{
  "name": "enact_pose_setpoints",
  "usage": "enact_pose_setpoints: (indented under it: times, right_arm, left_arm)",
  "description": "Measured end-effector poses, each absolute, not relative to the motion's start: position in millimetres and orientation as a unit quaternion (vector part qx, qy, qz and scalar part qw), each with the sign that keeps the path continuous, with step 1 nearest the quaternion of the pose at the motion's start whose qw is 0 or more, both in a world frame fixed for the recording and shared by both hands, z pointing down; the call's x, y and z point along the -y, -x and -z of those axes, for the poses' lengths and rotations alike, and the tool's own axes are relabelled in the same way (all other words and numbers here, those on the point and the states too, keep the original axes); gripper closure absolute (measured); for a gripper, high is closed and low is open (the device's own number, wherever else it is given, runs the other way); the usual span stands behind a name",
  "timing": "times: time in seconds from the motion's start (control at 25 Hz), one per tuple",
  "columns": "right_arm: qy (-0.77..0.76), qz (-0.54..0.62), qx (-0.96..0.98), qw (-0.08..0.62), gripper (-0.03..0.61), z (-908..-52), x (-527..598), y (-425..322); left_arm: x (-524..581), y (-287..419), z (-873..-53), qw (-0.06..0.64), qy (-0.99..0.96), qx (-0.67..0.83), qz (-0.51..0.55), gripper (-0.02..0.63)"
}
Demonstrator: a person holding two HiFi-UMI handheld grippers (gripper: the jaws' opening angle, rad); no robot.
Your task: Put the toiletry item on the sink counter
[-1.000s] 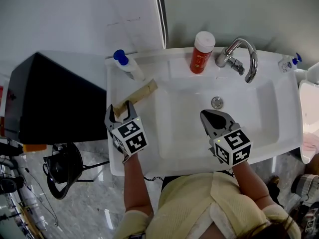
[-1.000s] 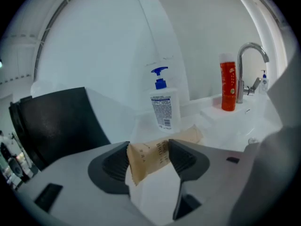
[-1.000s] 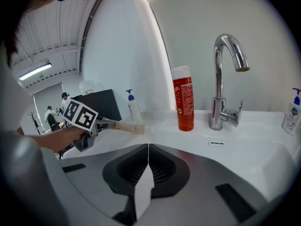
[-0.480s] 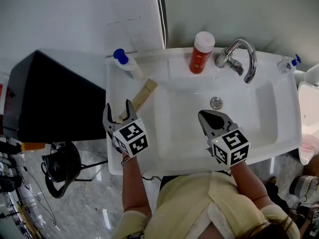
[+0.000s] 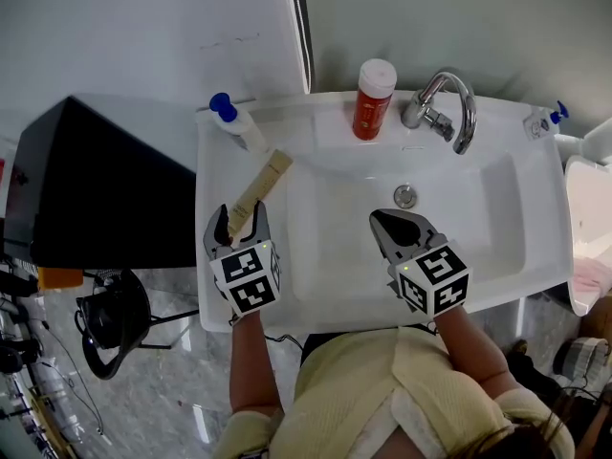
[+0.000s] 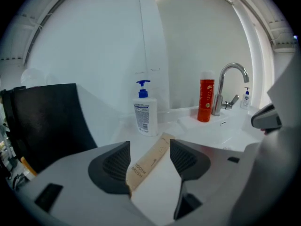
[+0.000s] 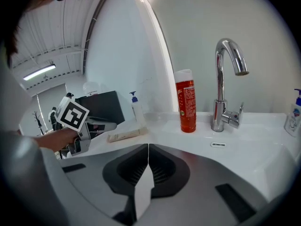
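The toiletry item is a tan toothbrush box point(image 5: 258, 185) lying flat on the white sink counter point(image 5: 212, 165), left of the basin. My left gripper point(image 5: 239, 214) is open at the box's near end. Its jaws have just been opening. In the left gripper view the box point(image 6: 148, 166) lies between the pads point(image 6: 115, 163) with a gap on each side. My right gripper point(image 5: 394, 226) hangs over the basin, shut with nothing in it, and its jaws point(image 7: 148, 147) meet.
A white pump bottle point(image 5: 236, 124) stands at the counter's back left. A red bottle point(image 5: 371, 98) and the chrome faucet point(image 5: 442, 103) are at the back. A small pump bottle point(image 5: 543, 119) is at the far right. A black box point(image 5: 86, 189) sits left of the sink.
The left gripper's jaws widened off the toothbrush box and the gripper drew back toward the person. The box stays on the counter. The right gripper has not moved.
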State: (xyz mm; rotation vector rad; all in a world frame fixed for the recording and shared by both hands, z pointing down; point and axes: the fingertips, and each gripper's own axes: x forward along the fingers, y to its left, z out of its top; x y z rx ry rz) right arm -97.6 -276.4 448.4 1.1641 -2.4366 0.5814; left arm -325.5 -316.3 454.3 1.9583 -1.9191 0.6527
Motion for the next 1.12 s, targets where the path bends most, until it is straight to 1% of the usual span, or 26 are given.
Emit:
enact_pose_setpoints:
  times: [0.2,0.36,0.52,0.68,1.12]
  right_arm:
    - [-0.415,-0.204,0.868,0.181,0.551,-444,272,88]
    - [-0.417,-0.206,0.868,0.175,0.551,-442,267,81]
    - [-0.415,-0.207,0.870,0.165,0.551,-439,262,77]
    - [-0.412,-0.201,0.873,0.164,0.551,-435,257,74]
    - [-0.405,-0.190,0.880,0.160,0.551,-431,233,65]
  left_arm:
    - [298,298,-446,0.182,-0.708,0.647,-0.219,0.321]
    - [281,275,-438,0.206,-0.723,0.626,-0.208,0.339]
    - [266,262,-431,0.214,-0.726,0.624,-0.194,0.429]
    - [252,254,-426,0.227,-0.727,0.625,-0.173,0.501]
    - [214,240,-423,0.248,-0.725,0.626,-0.146,0.545]
